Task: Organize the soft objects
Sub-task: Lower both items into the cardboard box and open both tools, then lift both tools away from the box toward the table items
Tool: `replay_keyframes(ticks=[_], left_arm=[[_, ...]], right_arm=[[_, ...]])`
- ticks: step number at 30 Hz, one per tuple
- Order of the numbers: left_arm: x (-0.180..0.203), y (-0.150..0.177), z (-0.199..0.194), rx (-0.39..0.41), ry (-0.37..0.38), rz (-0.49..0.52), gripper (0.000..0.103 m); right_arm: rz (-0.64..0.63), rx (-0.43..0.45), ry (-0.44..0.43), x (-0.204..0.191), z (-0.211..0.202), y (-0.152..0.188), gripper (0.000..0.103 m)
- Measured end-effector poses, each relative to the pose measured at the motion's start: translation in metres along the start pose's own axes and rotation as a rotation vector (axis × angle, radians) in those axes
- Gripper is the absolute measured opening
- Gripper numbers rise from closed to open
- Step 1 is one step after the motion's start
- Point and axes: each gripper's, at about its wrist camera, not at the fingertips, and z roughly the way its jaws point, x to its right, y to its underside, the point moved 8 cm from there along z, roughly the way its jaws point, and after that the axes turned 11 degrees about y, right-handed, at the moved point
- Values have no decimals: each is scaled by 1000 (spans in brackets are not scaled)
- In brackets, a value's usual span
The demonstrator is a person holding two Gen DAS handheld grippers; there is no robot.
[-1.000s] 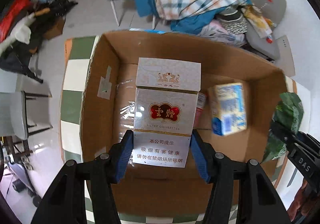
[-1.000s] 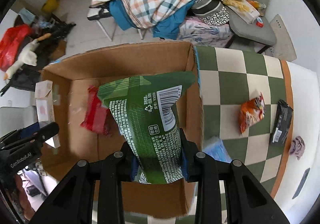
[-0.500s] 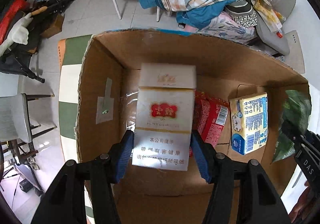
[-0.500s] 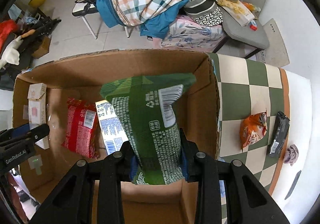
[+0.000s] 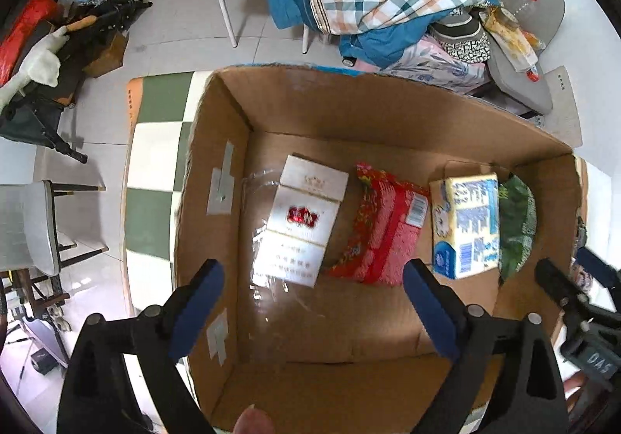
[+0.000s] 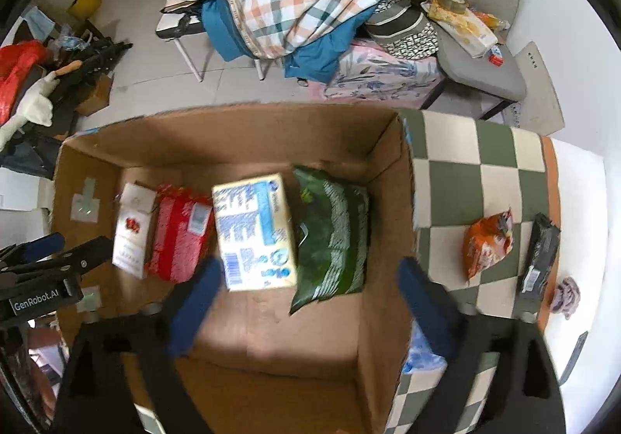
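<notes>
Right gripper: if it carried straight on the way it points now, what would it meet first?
Probably the green snack bag on the cardboard box floor. The right gripper is open and empty above it; depth is unclear, so it may land on bare floor just beside the bag.

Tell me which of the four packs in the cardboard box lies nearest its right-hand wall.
The green bag. It lies at the right end of the row, next to the wall, with the blue-and-cream pack, red pack and white carton further left.
</notes>
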Motion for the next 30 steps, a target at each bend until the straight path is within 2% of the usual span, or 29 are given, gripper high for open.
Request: replay_keyframes(ticks=[2,3,12,20,30], left_arm=[[1,6,-6,17,13,-8,94],[1,8,-9,27,13,-9,95],[4,36,-32,110,-27,8,95],[12,75,-65,212,-56,36,95],[37,116,-127,334,-59,96,95]], right_arm=[[-2,-9,-13,-4,0,9,99],[-3,-14,-16,-6,0,13,103],[-9,-24,-24,-14,-2,47,103],[3,60,-17,-4,-39,68,103],[22,179,-41,20,-112,120,103]])
